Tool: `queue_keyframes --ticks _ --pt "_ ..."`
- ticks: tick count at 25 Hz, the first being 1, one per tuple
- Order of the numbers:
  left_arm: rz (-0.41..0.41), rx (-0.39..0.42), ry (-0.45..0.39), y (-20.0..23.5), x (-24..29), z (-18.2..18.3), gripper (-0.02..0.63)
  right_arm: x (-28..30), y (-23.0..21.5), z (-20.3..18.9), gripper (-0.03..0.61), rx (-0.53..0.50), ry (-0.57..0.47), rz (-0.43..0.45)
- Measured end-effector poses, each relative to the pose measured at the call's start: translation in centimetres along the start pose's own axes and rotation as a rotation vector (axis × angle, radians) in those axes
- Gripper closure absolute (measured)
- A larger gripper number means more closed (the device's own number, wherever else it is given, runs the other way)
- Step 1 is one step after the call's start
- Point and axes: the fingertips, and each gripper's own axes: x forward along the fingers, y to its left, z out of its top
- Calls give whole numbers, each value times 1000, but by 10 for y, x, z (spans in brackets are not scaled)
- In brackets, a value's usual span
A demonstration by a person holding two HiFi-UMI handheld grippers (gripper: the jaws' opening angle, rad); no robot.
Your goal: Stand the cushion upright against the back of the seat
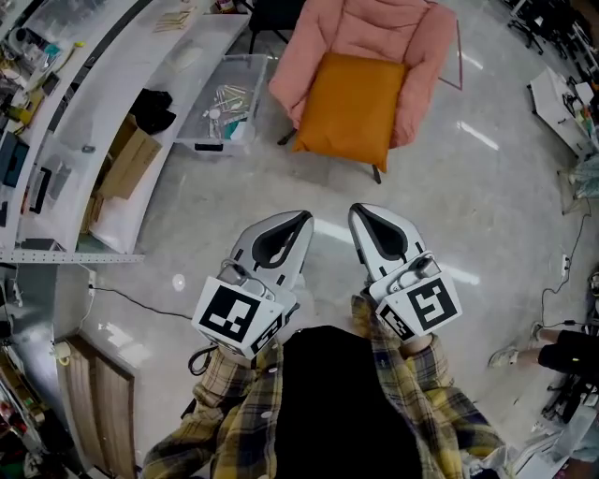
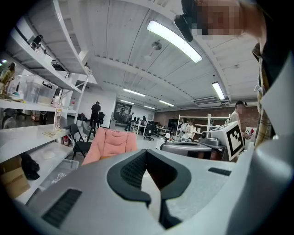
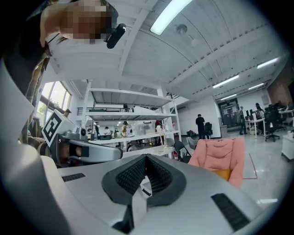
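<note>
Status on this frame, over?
Left tongs shut, empty. Right tongs shut, empty. Cushion lying on pink chair seat, untouched. Plastic bin left of chair, off the path.

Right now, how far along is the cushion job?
Done: nothing that shows. The orange cushion lies slumped on the seat of the pink chair, its lower edge hanging over the front, not standing against the back. In hand: nothing. The left gripper and right gripper have their fingers shut and empty, with bare floor between them and the chair. Left: reach the cushion, grip it, stand it up.

Cushion on chair, bin leftward
</note>
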Motion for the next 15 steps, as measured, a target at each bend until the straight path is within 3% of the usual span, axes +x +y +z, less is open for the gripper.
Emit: queue_keyframes --ticks 8,15 --pt "-86 -25 53 49 11 -11 609 34 -11 -11 560 22 41 -135" --pt "-133 -41 76 63 40 -13 609 55 -29 -13 560 91 35 -146"
